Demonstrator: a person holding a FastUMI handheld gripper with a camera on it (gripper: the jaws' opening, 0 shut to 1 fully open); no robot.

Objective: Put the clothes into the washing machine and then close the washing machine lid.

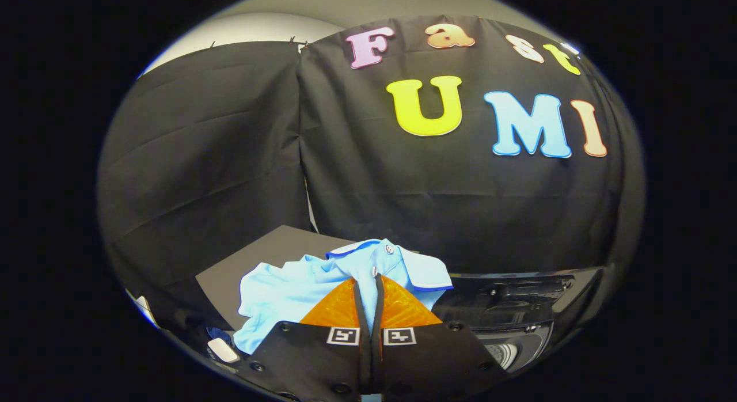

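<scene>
A light-blue shirt (322,281) is pinched by the gripper (368,289), whose orange fingers (337,307) are pressed together on a fold of cloth just under the collar placket. The shirt is bunched around and beyond the fingertips, its collar and buttons turned upward, with its bulk spread to the left of the fingers over a dark flat panel (259,252). To the right of the shirt and lower down, the washer (512,310) is seen, with its glossy black top and a pale strip of drum rim just visible at its opening. By the look of it, the shirt is being carried to the washer. For the step to go well, the pinch is best kept firm, the trailing cloth lifted clear of the rim, and the release made only once the shirt is over the opening.
</scene>
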